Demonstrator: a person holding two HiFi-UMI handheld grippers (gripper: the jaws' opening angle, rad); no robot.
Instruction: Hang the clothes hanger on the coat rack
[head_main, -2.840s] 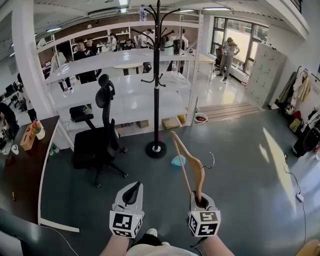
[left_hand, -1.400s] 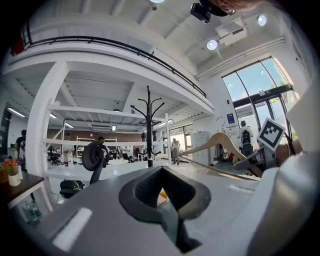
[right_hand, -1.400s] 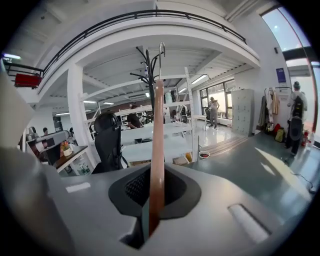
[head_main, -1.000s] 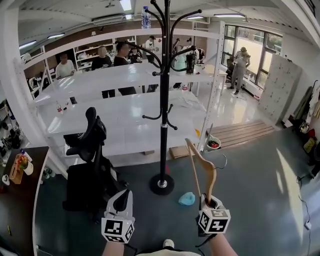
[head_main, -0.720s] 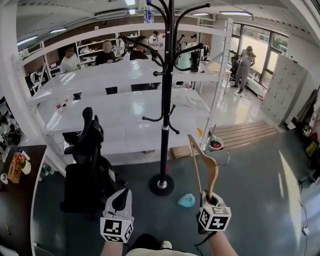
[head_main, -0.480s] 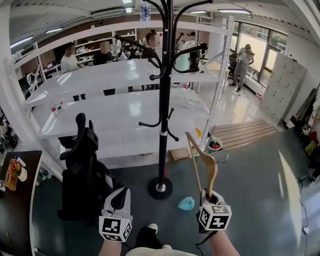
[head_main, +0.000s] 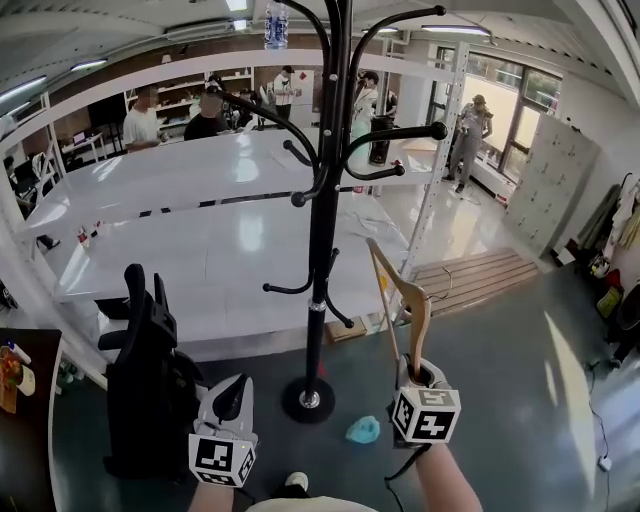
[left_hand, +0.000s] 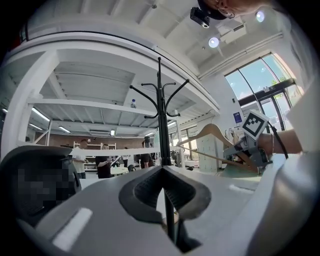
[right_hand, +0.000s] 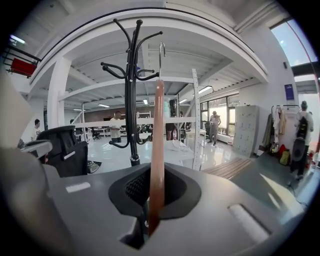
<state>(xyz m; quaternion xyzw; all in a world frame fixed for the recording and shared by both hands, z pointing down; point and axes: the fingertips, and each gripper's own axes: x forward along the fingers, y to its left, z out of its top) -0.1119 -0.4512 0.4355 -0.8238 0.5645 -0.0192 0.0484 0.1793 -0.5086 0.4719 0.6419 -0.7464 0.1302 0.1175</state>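
Observation:
A black coat rack with curved hooks stands on the floor right ahead, its round base between my two grippers. My right gripper is shut on one end of a wooden clothes hanger. The hanger stands upright, just right of the pole, with its metal hook pointing right. In the right gripper view the hanger rises from the jaws, and the coat rack is just left of it. My left gripper is low and left of the base, shut with nothing in it.
A black office chair stands close on the left. White shelving runs behind the rack, with several people beyond it. A teal object lies on the floor near the base. A dark desk corner is at far left.
The coat rack has come closer and now fills the middle of the view. The hanger stays upright in the right gripper, nearer the pole. Both grippers keep their states.

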